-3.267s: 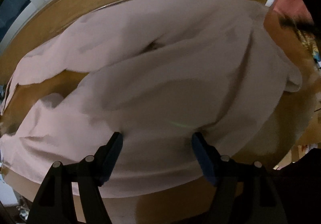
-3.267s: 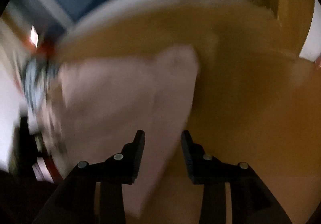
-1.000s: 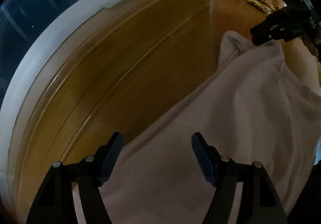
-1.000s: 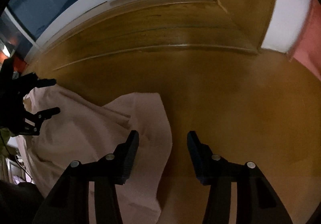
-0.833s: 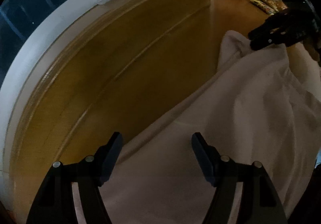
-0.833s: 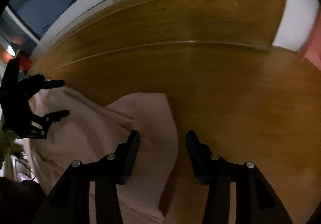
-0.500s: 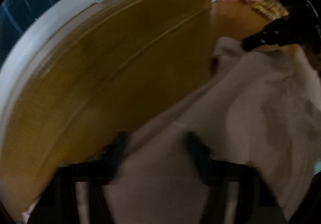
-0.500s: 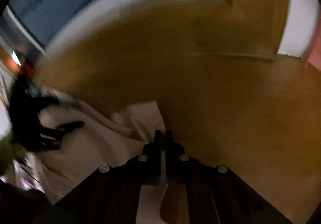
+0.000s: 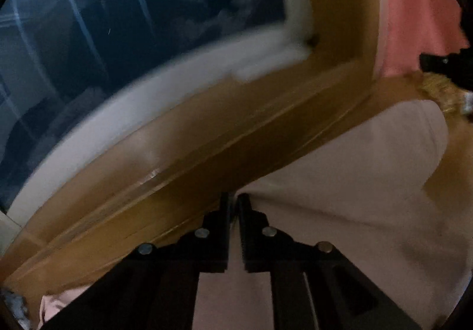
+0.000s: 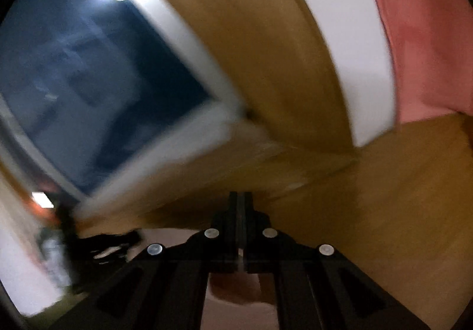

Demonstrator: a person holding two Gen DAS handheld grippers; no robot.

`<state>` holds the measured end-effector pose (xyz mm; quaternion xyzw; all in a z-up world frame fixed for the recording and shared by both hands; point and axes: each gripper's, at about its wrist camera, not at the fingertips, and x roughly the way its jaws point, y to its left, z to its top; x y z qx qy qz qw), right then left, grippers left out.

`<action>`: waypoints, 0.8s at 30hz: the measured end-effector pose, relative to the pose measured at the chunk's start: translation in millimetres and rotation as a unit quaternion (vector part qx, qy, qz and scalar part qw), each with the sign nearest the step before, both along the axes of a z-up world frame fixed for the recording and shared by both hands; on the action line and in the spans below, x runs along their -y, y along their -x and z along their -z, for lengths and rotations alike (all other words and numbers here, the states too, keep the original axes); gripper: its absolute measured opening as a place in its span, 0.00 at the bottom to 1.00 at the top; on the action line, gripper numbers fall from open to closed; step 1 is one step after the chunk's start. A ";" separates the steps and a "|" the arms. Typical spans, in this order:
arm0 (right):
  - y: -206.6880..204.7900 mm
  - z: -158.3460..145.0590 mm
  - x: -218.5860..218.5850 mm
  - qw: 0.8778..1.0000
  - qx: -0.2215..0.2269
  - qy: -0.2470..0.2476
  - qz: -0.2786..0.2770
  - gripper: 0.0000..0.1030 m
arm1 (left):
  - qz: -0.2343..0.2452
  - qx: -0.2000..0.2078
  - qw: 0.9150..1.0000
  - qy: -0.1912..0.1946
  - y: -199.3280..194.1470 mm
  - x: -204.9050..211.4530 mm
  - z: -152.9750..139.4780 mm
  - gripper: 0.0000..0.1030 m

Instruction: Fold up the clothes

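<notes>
Dim warm indoor light, dark window (image 9: 124, 34) carrying bright glare spots near its upper corner, heavy motion blur — worst around the window (image 10: 97, 87) frame — fisheye bending, black vignette corners

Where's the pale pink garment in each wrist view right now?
Left wrist: the pale pink garment fills the lower right, running from the shut left gripper toward the right edge over the wooden surface.
Right wrist: only a dim strip of it shows at bottom centre, below the shut right gripper.
Shared landmark: the dark window with white frame, upper left in both.
</notes>
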<state>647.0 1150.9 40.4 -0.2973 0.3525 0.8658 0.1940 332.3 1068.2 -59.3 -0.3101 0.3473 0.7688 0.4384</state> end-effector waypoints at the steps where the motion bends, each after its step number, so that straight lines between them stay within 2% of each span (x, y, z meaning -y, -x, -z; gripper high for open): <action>1: 3.8 10.2 -0.1 1.000 0.016 0.014 -0.008 0.06 | -0.011 -0.012 1.000 0.025 2.7 -3.8 12.5 0.07; 4: 5.6 33.5 10.0 0.996 0.060 0.043 -0.053 0.06 | -0.015 -0.014 0.998 0.051 4.0 -8.7 28.0 0.13; 5: 2.9 35.2 17.1 0.994 0.074 0.025 -0.070 0.06 | -0.014 -0.015 0.998 0.054 4.2 -7.6 30.2 0.20; 6: 0.5 36.4 25.0 0.992 0.090 0.004 -0.088 0.06 | -0.015 -0.018 0.998 0.054 4.1 -5.9 29.2 0.22; 9: -0.7 41.1 50.7 0.980 0.119 -0.028 -0.155 0.06 | -0.009 -0.009 0.999 0.041 1.5 -1.0 18.8 0.24; 12: 5.6 48.7 73.2 0.970 0.132 -0.043 -0.198 0.06 | 0.009 0.015 1.000 0.016 -12.5 4.0 1.0 0.24; 13: 8.7 52.8 80.1 0.968 0.136 -0.044 -0.208 0.06 | 0.016 0.024 1.000 0.007 -19.3 5.2 -4.7 0.27; 16: 15.6 64.0 98.8 0.964 0.143 -0.044 -0.222 0.06 | 0.054 0.046 0.997 -0.007 -50.6 15.1 -15.7 0.39; 20: 8.0 57.4 128.0 0.964 0.149 -0.075 -0.207 0.06 | 0.089 0.067 0.994 0.010 -88.7 17.7 -2.9 0.39; 24: -35.6 47.3 164.7 0.971 0.146 -0.071 -0.173 0.06 | 0.097 0.108 0.989 0.040 -98.5 22.5 21.1 0.39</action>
